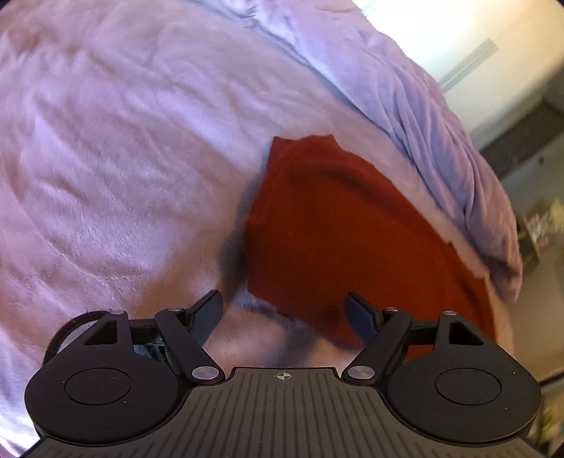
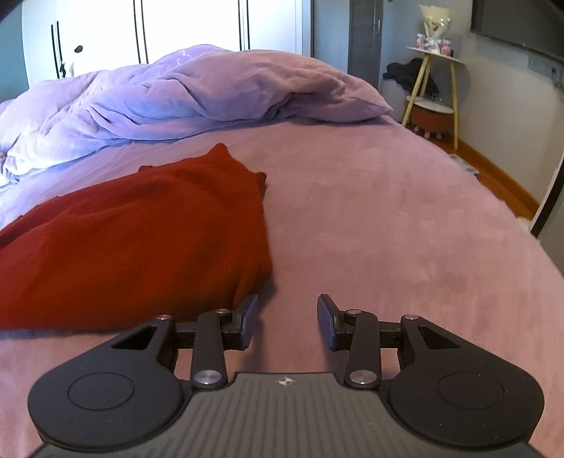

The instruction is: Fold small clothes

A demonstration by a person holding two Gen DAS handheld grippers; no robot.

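Note:
A dark red garment (image 1: 338, 225) lies folded on the pink-purple bed cover (image 1: 105, 176). In the left wrist view it fills the centre right. My left gripper (image 1: 283, 303) is open and empty, hovering over the garment's near corner. In the right wrist view the garment (image 2: 134, 239) lies at left. My right gripper (image 2: 287, 310) is open and empty, low over the bed cover (image 2: 387, 229), with its left finger (image 2: 248, 315) beside the garment's near right corner.
A crumpled lilac duvet (image 2: 176, 91) lies across the far part of the bed. A small wooden side table (image 2: 433, 81) with items stands at the far right by the wall. White wardrobe doors (image 2: 158, 28) are behind the bed.

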